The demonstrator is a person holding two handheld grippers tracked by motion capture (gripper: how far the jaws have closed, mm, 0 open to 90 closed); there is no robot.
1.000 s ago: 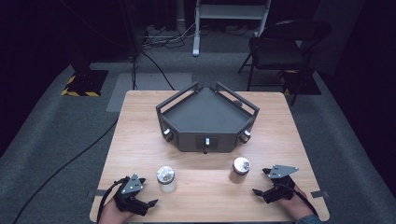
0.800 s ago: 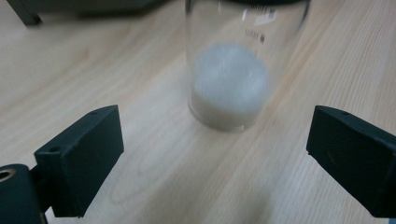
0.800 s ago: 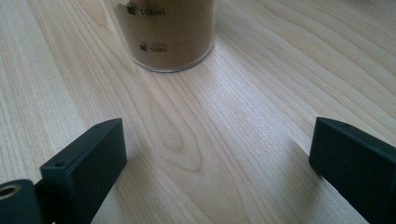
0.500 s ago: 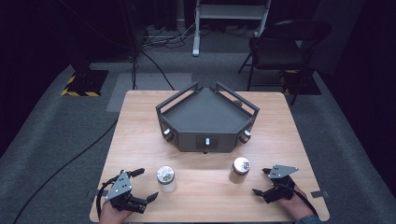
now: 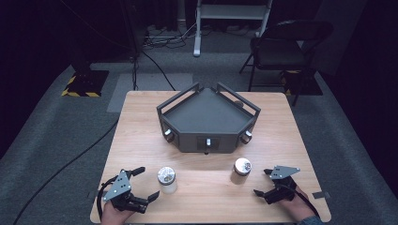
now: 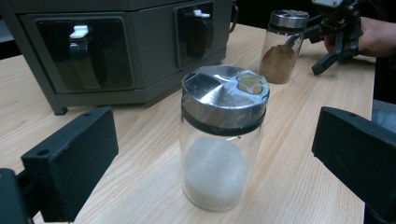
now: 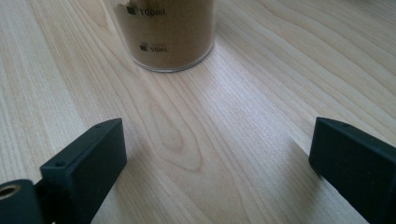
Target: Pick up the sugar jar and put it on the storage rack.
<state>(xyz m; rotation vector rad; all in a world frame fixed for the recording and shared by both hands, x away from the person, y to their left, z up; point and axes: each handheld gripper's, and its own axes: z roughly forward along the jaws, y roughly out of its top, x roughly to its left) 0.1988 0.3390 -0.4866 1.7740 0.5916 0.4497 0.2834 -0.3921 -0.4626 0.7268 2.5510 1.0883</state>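
Where the high view looks down on the wooden table (image 5: 141,126), a dark grey five-sided tray (image 5: 206,117) with latches on its front walls sits at frame centre. Below it stand two shaker jars: the white-powder jar (image 5: 166,179) at lower centre-left and the brown-powder jar (image 5: 241,169) at lower centre-right. The left gripper (image 5: 143,184) lies at the lower left, jaws spread wide, just beside the white-powder jar. The right gripper (image 5: 263,182) sits at the lower right, jaws also apart, near the brown-powder jar.

From the left gripper view, the white-powder jar (image 6: 219,140) stands upright at mid-frame between the open jaws, touching neither. The tray (image 6: 121,46) fills the upper left; the brown-powder jar (image 6: 282,46) and the right gripper (image 6: 322,46) appear at upper right.

Seen in the right gripper view, the brown-powder jar (image 7: 166,32), marked 100ml and 50ml, stands at the top, beyond the wide-open jaws.
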